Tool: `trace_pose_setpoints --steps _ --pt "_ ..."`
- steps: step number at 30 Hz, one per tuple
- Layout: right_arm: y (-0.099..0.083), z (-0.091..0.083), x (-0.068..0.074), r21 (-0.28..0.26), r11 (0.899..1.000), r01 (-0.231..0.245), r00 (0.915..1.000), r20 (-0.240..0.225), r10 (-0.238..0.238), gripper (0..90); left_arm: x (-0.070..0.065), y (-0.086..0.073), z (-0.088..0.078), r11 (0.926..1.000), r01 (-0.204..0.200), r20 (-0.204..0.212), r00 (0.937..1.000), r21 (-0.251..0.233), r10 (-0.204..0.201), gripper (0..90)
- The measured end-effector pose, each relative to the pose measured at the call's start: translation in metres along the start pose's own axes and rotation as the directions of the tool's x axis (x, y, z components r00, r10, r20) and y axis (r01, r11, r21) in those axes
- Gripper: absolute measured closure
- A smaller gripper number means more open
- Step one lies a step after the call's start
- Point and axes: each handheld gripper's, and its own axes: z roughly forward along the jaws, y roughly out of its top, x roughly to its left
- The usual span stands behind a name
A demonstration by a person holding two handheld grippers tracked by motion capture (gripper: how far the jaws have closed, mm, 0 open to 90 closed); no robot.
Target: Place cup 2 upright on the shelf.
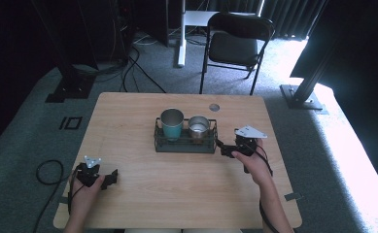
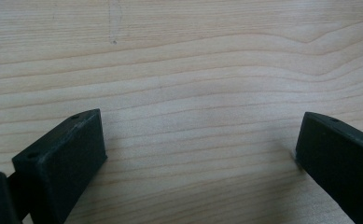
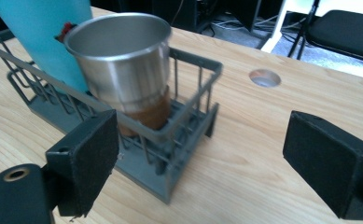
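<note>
Wooden table [image 1: 177,194] seen from above. Dark wire rack [image 1: 185,143] near table centre, holding teal cup [image 1: 172,124] at left and steel cup [image 1: 198,127] at right, side by side, upright. Round hole [image 1: 214,107] in tabletop beyond rack. Right gripper [image 1: 227,150] just beside rack's right end, held by right hand [image 1: 251,162]. Left gripper [image 1: 110,178] near front-left corner, well apart from rack, held by left hand [image 1: 85,190]. Black folding chair [image 1: 235,43] on carpet behind table. Cable [image 1: 48,174] on floor at left.

Rack with 2 cups at the middle of the desk [image 1: 143,194]

A wire rack [image 1: 185,144] is set centrally on the desk; in it, the taller cup [image 1: 172,123] is placed left of the shorter cup [image 1: 198,127]. A round hole [image 1: 214,107] is found behind the rack, and a chair [image 1: 235,41] beyond the desk's far edge.
</note>
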Motion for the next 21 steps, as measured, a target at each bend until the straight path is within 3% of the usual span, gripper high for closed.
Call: trace_pose_setpoints --steps 21 --pt "-0.041 -0.021 -0.021 0.058 0.998 -0.030 0.9987 0.043 0.028 10.4 0.000 0.000 0.000 1.0000 0.000 0.000 1.0000 0.000 0.000 2.4"
